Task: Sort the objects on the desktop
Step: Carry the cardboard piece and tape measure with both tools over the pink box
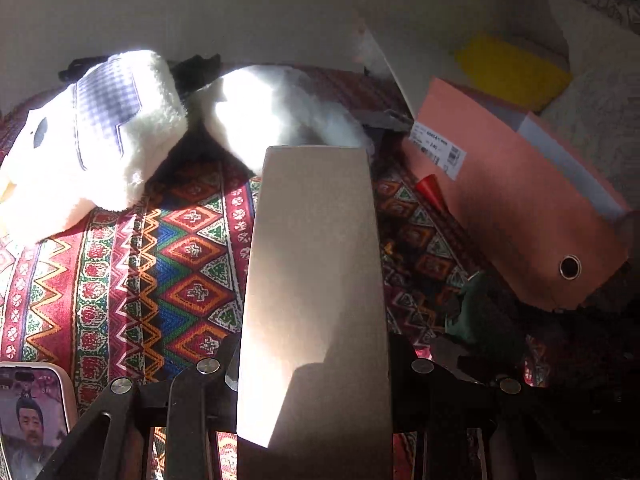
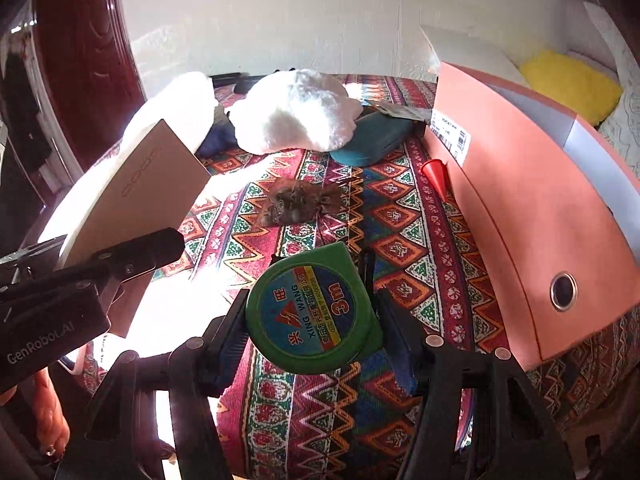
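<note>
Tape measure (image 2: 316, 308) pinched in right hand-held gripper (image 2: 312, 320) above patterned counter (image 2: 400, 248); left hand-held gripper (image 1: 316, 380) clamps gold phone (image 1: 316, 272) near pink file box (image 2: 540, 216). Risk: round smooth case slipping from narrow pads, phone sliding out

Two white plush items lie at the back: one with a checked patch (image 1: 106, 100) and one plain (image 2: 294, 114). There is one green tape measure (image 2: 312, 308), one gold flat box (image 2: 138, 192), one teal case (image 2: 370, 140), one red cone (image 2: 436, 172), one pink file box (image 2: 532, 208), one yellow cushion (image 2: 572, 84), one small brown furry thing (image 2: 298, 202) and one phone (image 1: 34, 420).
</note>
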